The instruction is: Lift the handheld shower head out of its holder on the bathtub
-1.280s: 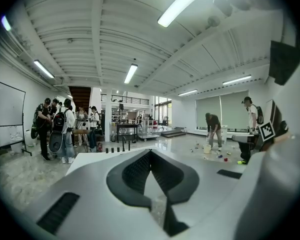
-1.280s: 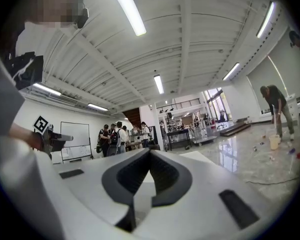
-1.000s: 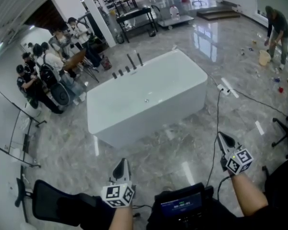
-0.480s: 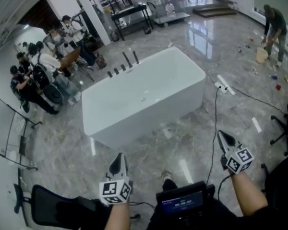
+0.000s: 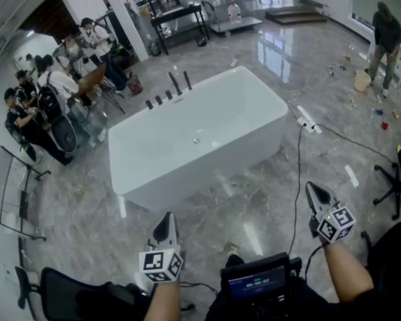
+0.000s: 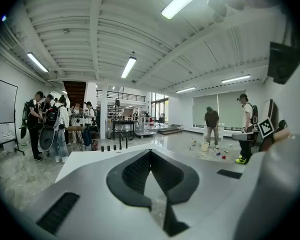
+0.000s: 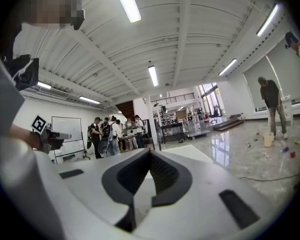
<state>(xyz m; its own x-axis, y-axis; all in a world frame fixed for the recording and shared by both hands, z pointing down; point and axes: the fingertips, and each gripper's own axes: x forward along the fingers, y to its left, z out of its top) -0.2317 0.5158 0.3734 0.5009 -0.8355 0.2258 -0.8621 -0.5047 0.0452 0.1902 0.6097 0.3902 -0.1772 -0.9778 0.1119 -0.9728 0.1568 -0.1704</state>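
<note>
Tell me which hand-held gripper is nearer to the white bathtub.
Left. The left hand-held gripper faces the bathtub, in front of its near wall; the right hand-held gripper is farther, off beyond its right end.

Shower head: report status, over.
Both shut, empty: left gripper, right gripper. Shower head fittings on bathtub far rim, untouched, well out of reach. Floor cable on right side.

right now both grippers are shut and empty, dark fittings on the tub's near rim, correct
Not the near rim: the head view shows the dark fittings on the far rim of the bathtub. The left gripper and right gripper are shut and empty.
</note>
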